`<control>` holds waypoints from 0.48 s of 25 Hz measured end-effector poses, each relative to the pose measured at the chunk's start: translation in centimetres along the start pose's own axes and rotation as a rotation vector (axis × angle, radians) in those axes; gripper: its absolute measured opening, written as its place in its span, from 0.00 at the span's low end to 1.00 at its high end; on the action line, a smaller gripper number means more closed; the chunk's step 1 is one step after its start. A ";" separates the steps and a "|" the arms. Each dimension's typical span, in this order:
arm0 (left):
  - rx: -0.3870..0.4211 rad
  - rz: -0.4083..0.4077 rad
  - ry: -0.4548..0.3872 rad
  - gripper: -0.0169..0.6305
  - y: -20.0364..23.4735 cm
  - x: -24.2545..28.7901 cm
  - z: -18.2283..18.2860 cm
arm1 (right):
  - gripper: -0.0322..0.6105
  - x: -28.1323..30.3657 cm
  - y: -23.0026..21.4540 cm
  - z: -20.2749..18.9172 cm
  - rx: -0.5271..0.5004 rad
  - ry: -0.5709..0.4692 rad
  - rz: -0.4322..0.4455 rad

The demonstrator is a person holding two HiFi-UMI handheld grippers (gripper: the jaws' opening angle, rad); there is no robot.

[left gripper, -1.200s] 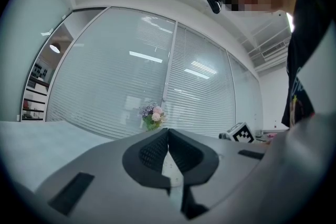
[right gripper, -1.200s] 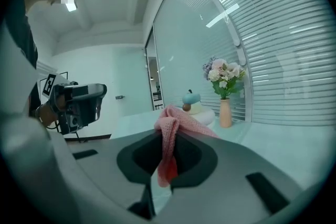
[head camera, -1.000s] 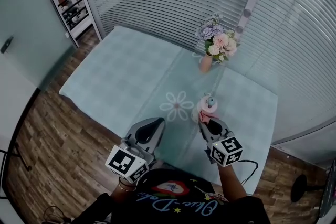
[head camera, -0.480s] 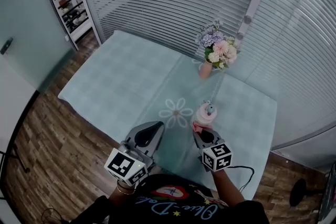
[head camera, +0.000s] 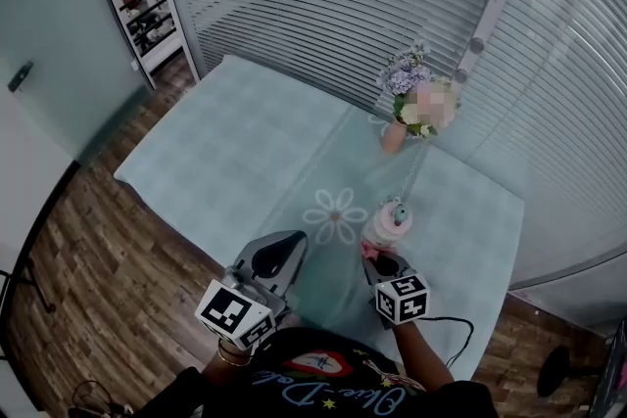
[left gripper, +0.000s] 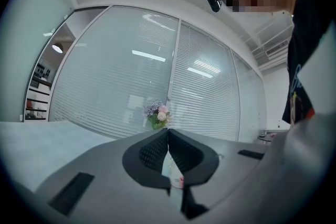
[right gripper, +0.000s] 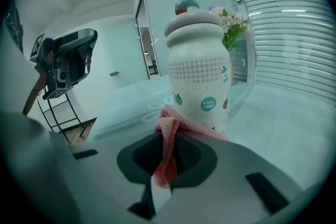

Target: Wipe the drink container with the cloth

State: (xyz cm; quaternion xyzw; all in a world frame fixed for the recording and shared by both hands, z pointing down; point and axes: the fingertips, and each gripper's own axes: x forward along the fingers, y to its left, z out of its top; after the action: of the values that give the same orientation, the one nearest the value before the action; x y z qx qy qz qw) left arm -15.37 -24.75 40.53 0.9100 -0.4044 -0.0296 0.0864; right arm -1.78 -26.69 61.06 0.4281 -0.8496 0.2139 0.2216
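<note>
Right of centre in the lower part of the head view, the drink container (head camera: 387,224) stands upright on the table (head camera: 225,152), its domed lid on. In the right gripper view it fills the middle of the frame (right gripper: 200,81), a pale patterned cup just beyond the jaws. The pink cloth (right gripper: 169,131) is bunched against the lower near side of the cup and appears to touch it. The right gripper (right gripper: 167,150) is clenched on that cloth, a strip of it hanging down between the jaws. From above, this gripper (head camera: 381,259) sits just below the cup.

The left gripper (head camera: 277,252) hangs at lower centre-left of the head view, well apart from the cup. Its own view shows its jaws (left gripper: 168,136) pressed together at the tips with nothing held.

A flower vase (head camera: 395,134) stands farther up the table, clear of the work.

I judge the wiping to be at its start or under way, with cloth at the cup's base. The next move seems to call for rubbing the cloth up and round the side. The cup stands unsupported, so a hard push could tip it. The idle left gripper could steady it.
</note>
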 end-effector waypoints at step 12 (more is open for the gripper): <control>-0.005 0.030 0.009 0.03 -0.4 -0.6 -0.5 | 0.09 -1.6 5.9 3.7 -0.086 -0.073 0.185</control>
State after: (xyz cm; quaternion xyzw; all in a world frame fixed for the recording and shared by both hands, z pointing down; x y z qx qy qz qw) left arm -15.43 -23.94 40.96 0.9038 -0.4174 -0.0253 0.0909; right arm -6.50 -24.48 56.16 0.3455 -0.9015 0.1810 0.1878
